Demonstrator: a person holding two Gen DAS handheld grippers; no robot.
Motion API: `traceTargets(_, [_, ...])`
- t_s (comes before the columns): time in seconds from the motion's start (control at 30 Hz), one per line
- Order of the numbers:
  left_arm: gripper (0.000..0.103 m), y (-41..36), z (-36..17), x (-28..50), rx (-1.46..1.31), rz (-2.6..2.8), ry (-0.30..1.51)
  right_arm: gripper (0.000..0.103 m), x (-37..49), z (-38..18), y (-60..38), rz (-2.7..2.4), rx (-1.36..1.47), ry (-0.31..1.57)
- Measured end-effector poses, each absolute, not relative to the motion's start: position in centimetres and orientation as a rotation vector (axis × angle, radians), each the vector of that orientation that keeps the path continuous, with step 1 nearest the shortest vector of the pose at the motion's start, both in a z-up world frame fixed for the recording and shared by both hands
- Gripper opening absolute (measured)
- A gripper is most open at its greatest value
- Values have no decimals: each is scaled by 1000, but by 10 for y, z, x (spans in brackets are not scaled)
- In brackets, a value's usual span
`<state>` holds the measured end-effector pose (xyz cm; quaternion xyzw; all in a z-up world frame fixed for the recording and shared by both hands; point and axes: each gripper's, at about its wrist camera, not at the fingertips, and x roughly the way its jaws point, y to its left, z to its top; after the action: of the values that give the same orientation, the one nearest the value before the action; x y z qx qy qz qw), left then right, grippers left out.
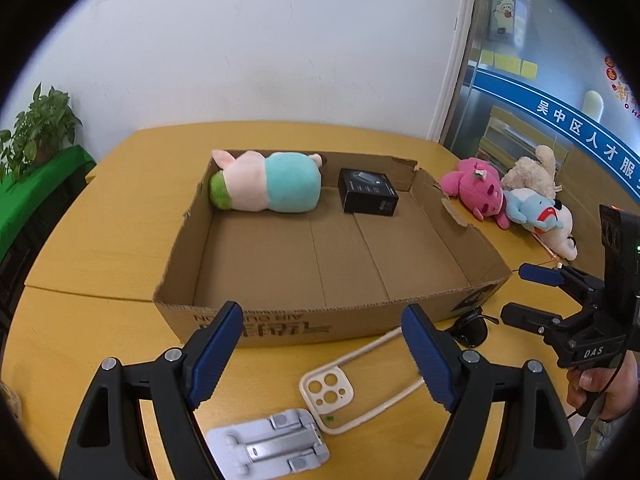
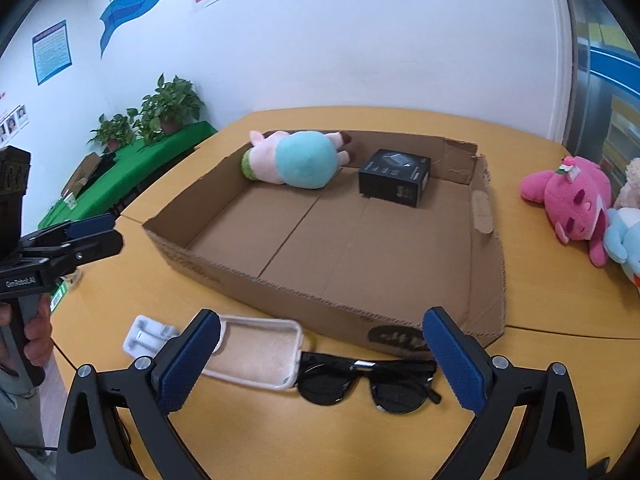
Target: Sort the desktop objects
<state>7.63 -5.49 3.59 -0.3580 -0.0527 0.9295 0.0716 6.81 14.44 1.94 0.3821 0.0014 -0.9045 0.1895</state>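
A shallow cardboard box (image 1: 280,328) (image 2: 280,292) sits mid-table and holds a pink-and-teal plush pig (image 1: 268,182) (image 2: 296,162) and a small black box (image 1: 368,192) (image 2: 394,178). In front of it lie a white phone case (image 1: 332,396) (image 2: 256,356), a white folding stand (image 1: 268,446) (image 2: 146,336) and black sunglasses (image 2: 364,384) (image 1: 470,330). My left gripper (image 1: 326,354) is open above the phone case. My right gripper (image 2: 322,358) is open above the sunglasses and case.
A pink plush (image 1: 478,190) (image 2: 572,200), a beige plush (image 1: 532,172) and a blue-and-white plush (image 1: 540,216) lie on the table right of the box. Potted plants (image 2: 160,114) stand on a green-covered table at the left. A white wall is behind.
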Motion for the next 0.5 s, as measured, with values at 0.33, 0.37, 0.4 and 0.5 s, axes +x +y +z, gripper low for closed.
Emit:
traceTargets(0.33, [82,-47,-21,81,-1242,2700,-206,89,82,-6,123,-2454,1095,51])
traceTargets(0.37, [82,-47,-26,81,-1253,2691,-212,87,81,-7,122,-2443,1097,44])
traceTargets(0.4, [82,-46,-30,81,-1262,2682,-218,85,80,-9,120,-2434,1101,42])
traceTargets(0.5, [81,-42,-39,80,-1271,2643,-240,82,78,-14,113,-2412,1113,62])
